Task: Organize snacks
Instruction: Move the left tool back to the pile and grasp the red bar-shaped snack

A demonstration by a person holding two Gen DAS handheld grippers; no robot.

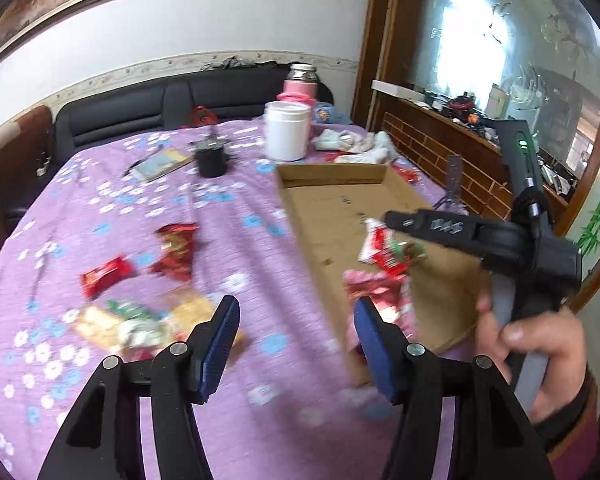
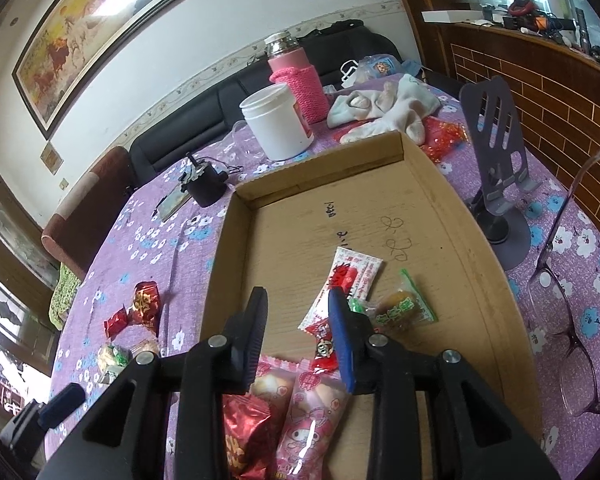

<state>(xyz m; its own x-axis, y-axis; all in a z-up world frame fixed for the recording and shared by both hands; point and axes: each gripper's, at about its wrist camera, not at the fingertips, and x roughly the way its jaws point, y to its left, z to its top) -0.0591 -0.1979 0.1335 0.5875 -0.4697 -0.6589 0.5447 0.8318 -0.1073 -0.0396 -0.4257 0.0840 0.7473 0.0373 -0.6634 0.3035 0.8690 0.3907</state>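
My left gripper (image 1: 296, 320) hangs open over the purple tablecloth with nothing between its blue pads. It is just left of the cardboard tray (image 1: 332, 216). Loose snacks lie left of it: two red packets (image 1: 176, 252) (image 1: 104, 276) and green-and-yellow packets (image 1: 128, 324). My right gripper (image 2: 298, 312), held by a hand (image 1: 540, 340), hovers over the tray (image 2: 236, 240) with its jaws apart and bare cardboard showing between them. In the tray lie a white-and-red packet (image 2: 356, 272), a green packet (image 2: 404, 308), pink packets (image 2: 312, 412) and a red packet (image 2: 244, 428).
Behind the tray stand a white jar (image 2: 276, 124), a pink-sleeved flask (image 2: 296, 80), a black cup (image 1: 211, 158) and a crumpled white cloth (image 2: 380, 112). A grey phone stand (image 2: 496, 160) and glasses (image 2: 560, 320) sit right of the tray. A dark sofa lies beyond the table.
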